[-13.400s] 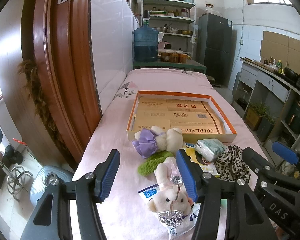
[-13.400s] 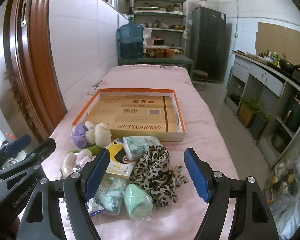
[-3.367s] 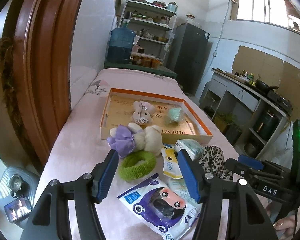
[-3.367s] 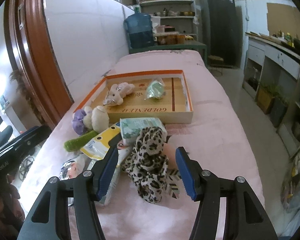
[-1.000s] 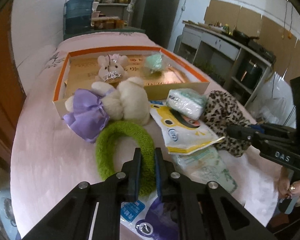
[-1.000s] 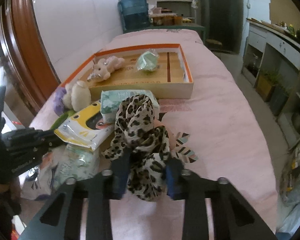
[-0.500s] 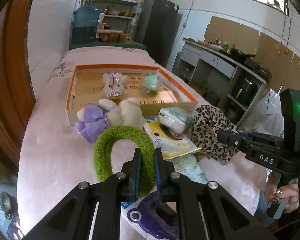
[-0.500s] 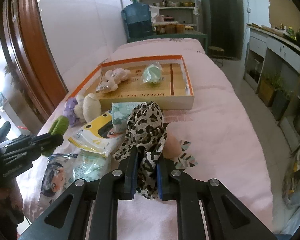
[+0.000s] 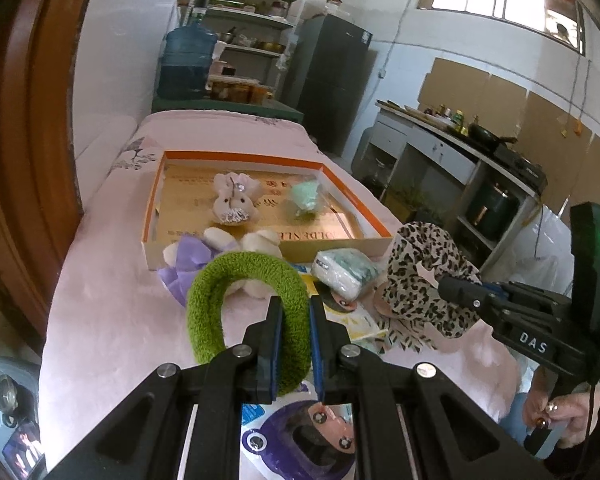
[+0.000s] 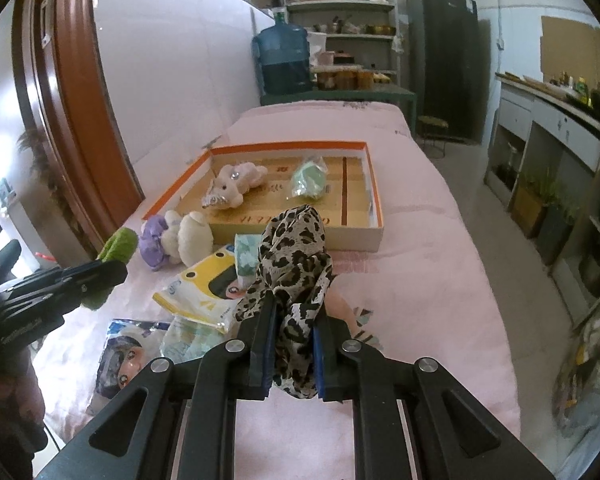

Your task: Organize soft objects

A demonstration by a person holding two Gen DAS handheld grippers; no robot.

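Holding two soft things clear of the pink-covered surface (image 10: 440, 248), I judge this to be the carry step: both are picked, neither is in the box yet.

On the left, my left hand-held gripper (image 9: 295, 344) is clamped on one side of the green fuzzy ring (image 9: 236, 276), which stands up in a loop above the pads. Behind it, just in front of the box wall, lies the plush with the purple dress (image 9: 204, 256), and nearer me a printed purple packet (image 9: 300, 440).

In the middle sits the shallow orange-edged box (image 10: 374, 216), already holding a small pink rabbit (image 10: 236, 184) and a mint green bundle (image 10: 310, 180), well apart from each other. In front of it lie a yellow packet (image 10: 204, 288) and a wrapped tissue pack (image 9: 344, 268).

On the right, my right hand-held gripper (image 10: 293, 344) is closed tight on the leopard-print cloth (image 10: 296, 252), which bunches up above the pads and hangs loose below them.

Next, I think, both hands must go forward over the near wall of the box, high enough that the dangling cloth does not catch its edge. The open floor between and in front of the rabbit and the green bundle looks the natural place to release each piece.
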